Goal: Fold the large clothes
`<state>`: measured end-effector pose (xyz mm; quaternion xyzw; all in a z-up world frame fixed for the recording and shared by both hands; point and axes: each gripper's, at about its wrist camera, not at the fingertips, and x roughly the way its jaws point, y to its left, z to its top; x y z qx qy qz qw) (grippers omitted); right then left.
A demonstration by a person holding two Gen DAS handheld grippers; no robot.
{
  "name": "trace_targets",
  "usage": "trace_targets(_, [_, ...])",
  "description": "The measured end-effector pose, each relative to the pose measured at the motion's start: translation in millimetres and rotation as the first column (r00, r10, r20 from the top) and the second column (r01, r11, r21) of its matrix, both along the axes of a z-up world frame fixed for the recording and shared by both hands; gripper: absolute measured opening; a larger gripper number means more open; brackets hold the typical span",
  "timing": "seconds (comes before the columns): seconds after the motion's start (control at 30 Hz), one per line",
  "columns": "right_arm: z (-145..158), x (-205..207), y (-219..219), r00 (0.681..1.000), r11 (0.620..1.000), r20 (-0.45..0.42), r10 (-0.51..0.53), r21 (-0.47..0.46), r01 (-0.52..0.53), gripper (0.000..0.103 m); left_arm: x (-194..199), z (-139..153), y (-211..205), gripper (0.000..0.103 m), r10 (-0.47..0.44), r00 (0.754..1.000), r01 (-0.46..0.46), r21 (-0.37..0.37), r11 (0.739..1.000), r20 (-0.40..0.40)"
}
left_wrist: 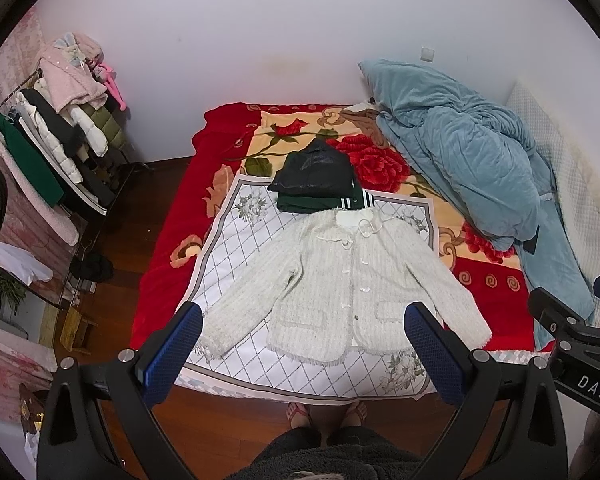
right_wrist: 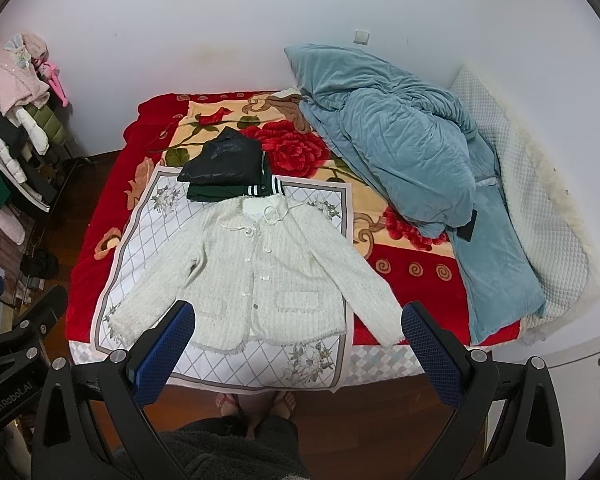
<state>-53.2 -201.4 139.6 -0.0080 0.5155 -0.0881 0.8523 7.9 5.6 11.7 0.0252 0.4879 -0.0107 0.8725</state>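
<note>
Partly hidden behind wide, empty left tongs [left_wrist: 302,344] and right tongs [right_wrist: 298,340], white cardigan [left_wrist: 340,280] hem.

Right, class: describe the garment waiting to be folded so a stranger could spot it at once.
Start at the bed with the red rose-patterned blanket. On it lies a white diamond-grid cloth, and spread flat on that is the cream woolly button-front jacket. Unlike the folded dark clothes beyond its collar, it lies open, sleeves out.

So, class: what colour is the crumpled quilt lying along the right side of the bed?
Light blue quilt, seen best in the right wrist view.
</note>
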Motion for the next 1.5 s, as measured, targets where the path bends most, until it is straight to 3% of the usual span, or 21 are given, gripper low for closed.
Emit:
trace_targets(0.57, [2, 2, 1, 1.000, 1.000, 0.007, -0.001, -0.001, 0.001, 0.103, 0, 7, 11, 0.103, -0.002, 1.000, 0.002, -0.015, 1.000, 0.023])
trace_targets(0.73, [1, 6, -1, 1.000, 1.000, 0.000, -0.017, 0.002, 0.017, 0.103, 1, 2, 14, 0.103, 0.002, 0.999, -0.001, -0.015, 1.000, 0.045])
trace_targets(0.87, [-14, 21, -10, 0.998, 0.998, -0.015, -0.060, 0.022, 0.060, 0.103, 18, -21, 16, 0.103, 0.013, 0.996, -0.016, 0.037, 0.999, 0.087])
trace_targets(1.07, [-92, 37, -66, 0.969, 0.961, -0.084, -0.232, 0.138, 0.242, 0.103, 54, -86, 20, 0.103, 0.013, 0.995, -0.026, 0.130, 0.991, 0.099])
trace_targets(1.13, [-129, 36, -92, 0.944, 0.937, -0.112, -0.309, 0.132, 0.322, 0.086, 67, -113, 18, 0.103, 0.014, 0.997, -0.027, 0.171, 0.985, 0.077])
trace_targets(1.17, [-146, 36, -104, 0.933, 0.925, -0.131, -0.335, 0.141, 0.352, 0.066, 76, -130, 15, 0.103, 0.016, 0.998, -0.026, 0.192, 0.981, 0.055])
trace_targets(1.2, [-163, 38, -117, 0.920, 0.910, -0.153, -0.360, 0.161, 0.383, 0.057, 80, -142, 13, 0.103, 0.017, 0.999, -0.026, 0.204, 0.979, 0.043])
trace_targets(1.3, [-231, 41, -162, 0.860, 0.836, -0.249, -0.445, 0.228, 0.499, 0.057, 95, -183, 4, 0.103, 0.030, 1.000, -0.027, 0.247, 0.969, -0.009])
trace_targets(1.5, [-413, 41, -253, 0.737, 0.655, -0.450, -0.504, 0.358, 0.666, 0.058, 121, -266, -17, 0.103, 0.107, 0.987, -0.060, 0.343, 0.937, -0.120])
